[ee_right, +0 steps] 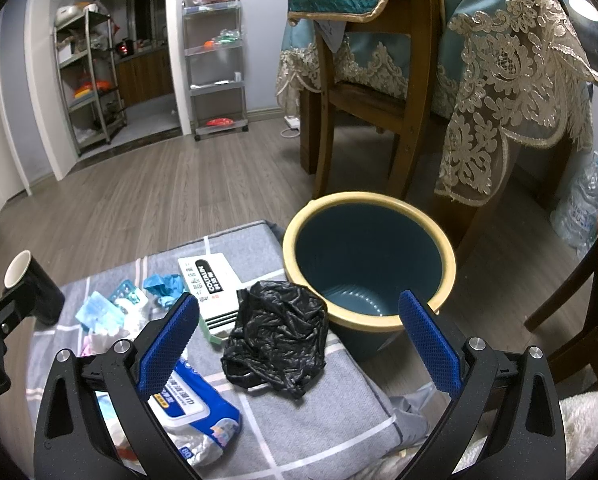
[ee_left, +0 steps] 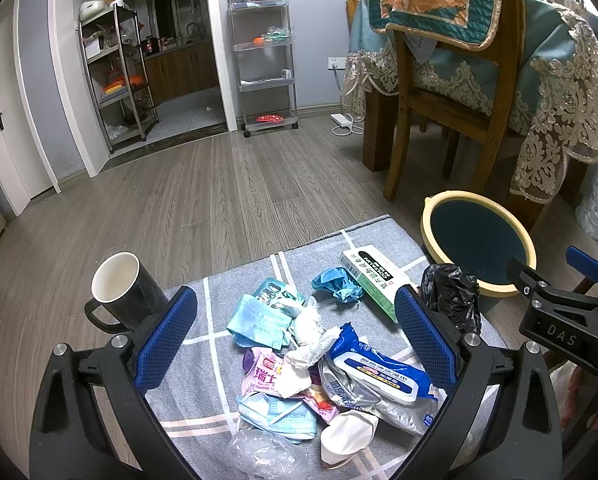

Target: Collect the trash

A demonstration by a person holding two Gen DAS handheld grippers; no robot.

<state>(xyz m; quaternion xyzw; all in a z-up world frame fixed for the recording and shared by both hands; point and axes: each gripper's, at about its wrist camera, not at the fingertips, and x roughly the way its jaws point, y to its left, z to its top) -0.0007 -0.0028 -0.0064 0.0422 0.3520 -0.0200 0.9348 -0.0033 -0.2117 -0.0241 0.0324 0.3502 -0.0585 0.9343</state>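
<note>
Trash heaped on a grey cushion beside an empty bin, both grippers spread wide and holding nothing.

Left wrist view: the left gripper (ee_left: 297, 334) hangs with jaws apart over the trash pile (ee_left: 311, 356) of face masks, tissue and a blue wipes pack (ee_left: 379, 366) on the grey checked cushion (ee_left: 203, 360); a black mug (ee_left: 125, 292) stands at the cushion's left edge, a green-and-white box (ee_left: 373, 276) and a crumpled black bag (ee_left: 453, 296) lie toward the bin (ee_left: 479, 240).
Right wrist view: the right gripper (ee_right: 299, 336) is likewise wide open above the black bag (ee_right: 279, 342), which lies just beside the yellow-rimmed bin (ee_right: 369, 256) standing on the wood floor (ee_right: 159, 196) against the cushion's edge, near a wooden chair (ee_right: 383, 92).
</note>
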